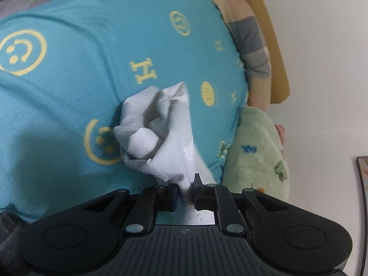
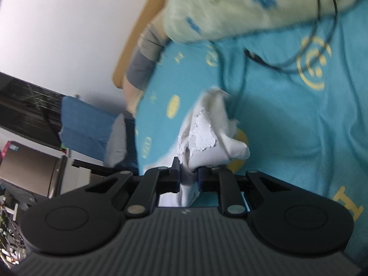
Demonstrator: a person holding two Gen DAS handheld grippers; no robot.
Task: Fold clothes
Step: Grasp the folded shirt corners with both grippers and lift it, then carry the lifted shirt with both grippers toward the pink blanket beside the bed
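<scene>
White garment (image 1: 158,128) hangs bunched above the turquoise bedsheet (image 1: 69,46), pinched by the left gripper (image 1: 185,192) and the right gripper (image 2: 188,179); no fold is made yet, I think.

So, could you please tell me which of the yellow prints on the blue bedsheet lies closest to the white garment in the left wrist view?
The smiley face just left of the white garment: the cloth overlaps its right edge, while the letter H and solid oval sit clear of it.
</scene>
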